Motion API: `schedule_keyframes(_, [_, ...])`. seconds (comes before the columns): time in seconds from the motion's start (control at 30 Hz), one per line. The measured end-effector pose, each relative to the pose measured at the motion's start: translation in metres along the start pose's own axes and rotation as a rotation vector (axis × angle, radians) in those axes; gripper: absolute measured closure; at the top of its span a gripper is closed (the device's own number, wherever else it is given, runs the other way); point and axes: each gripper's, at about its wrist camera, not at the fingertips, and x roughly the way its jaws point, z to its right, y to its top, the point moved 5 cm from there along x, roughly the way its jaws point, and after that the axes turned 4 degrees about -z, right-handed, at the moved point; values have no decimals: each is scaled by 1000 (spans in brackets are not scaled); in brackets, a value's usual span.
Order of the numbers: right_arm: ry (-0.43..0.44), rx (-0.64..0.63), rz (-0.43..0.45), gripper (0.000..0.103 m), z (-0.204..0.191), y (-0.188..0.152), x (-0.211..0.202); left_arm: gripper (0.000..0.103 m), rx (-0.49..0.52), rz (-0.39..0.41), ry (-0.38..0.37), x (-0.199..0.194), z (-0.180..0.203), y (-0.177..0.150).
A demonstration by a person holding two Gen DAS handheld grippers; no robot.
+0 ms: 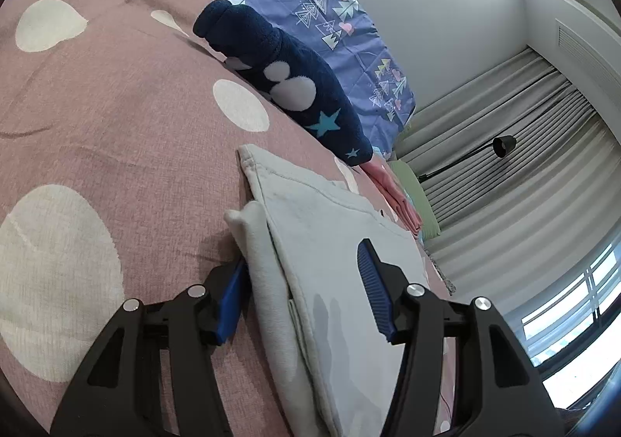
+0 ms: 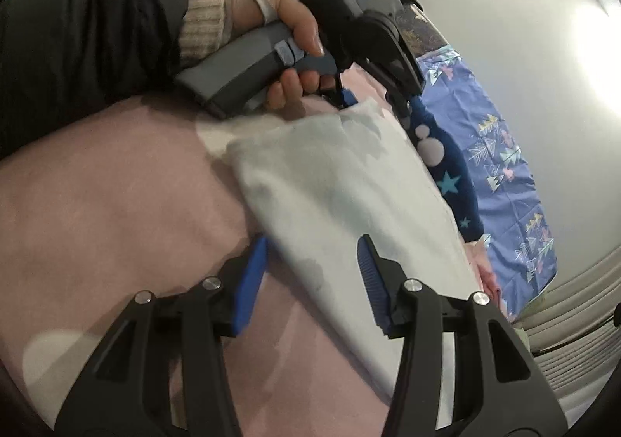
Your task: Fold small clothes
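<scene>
Between both half-open grippers, left [image 1: 304,293] and right [image 2: 312,281], the folded grey garment [image 1: 333,243] runs lengthwise toward upper frame, ungripped.

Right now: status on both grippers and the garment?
Left gripper open, straddling folded edge of pale grey garment. Right gripper open over its other end. Garment flat on pink bedspread. Navy fleece alongside, clear.

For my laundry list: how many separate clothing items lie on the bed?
3: a light grey garment nearest, a navy fleece piece behind it, a pink folded item beyond. Others may be hidden.
</scene>
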Motion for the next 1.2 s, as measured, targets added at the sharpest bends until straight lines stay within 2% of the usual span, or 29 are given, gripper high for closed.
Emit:
schedule_keyframes(0.1, [-10, 3, 47, 67, -10, 22, 11, 48, -7, 6, -13, -1, -1, 0])
schedule_keyframes(0.17, [-19, 10, 59, 69, -13, 33, 18, 48, -16, 12, -30, -3, -2, 0])
schedule_keyframes(0.47, [-43, 13, 69, 69, -14, 43, 25, 48, -28, 20, -54, -4, -2, 1])
schedule_keyframes(0.6, [-43, 31, 58, 69, -12, 46, 29, 48, -21, 12, -39, -2, -1, 1])
schedule_keyframes(0.7, [-39, 51, 54, 75, -12, 51, 35, 58, -10, -1, -6, 4, 3, 2])
schedule_keyframes(0.73, [-16, 65, 49, 78, -9, 51, 37, 72, -5, -16, 9, 9, 5, 2])
schedule_keyframes(0.77, [5, 80, 48, 90, -7, 51, 37, 88, -5, -39, 28, 16, 5, 1])
schedule_keyframes(0.8, [27, 114, 43, 93, -1, 49, 39, 93, -9, -60, 48, 21, 3, 0])
schedule_keyframes(0.9, [153, 261, 39, 99, 22, 42, 36, 95, -15, -58, 55, 21, 1, 1])
schedule_keyframes(0.97, [220, 351, 26, 100, 35, 36, 37, 95, 1, -58, 94, 22, 3, 1])
schedule_keyframes(1.07, [275, 417, 11, 100, 41, 29, 40, 95, 11, -57, 124, 22, 6, 1])
schedule_keyframes(1.2, [306, 467, 30, 100, 50, 28, 35, 95, -9, -53, 140, 21, 5, 2])
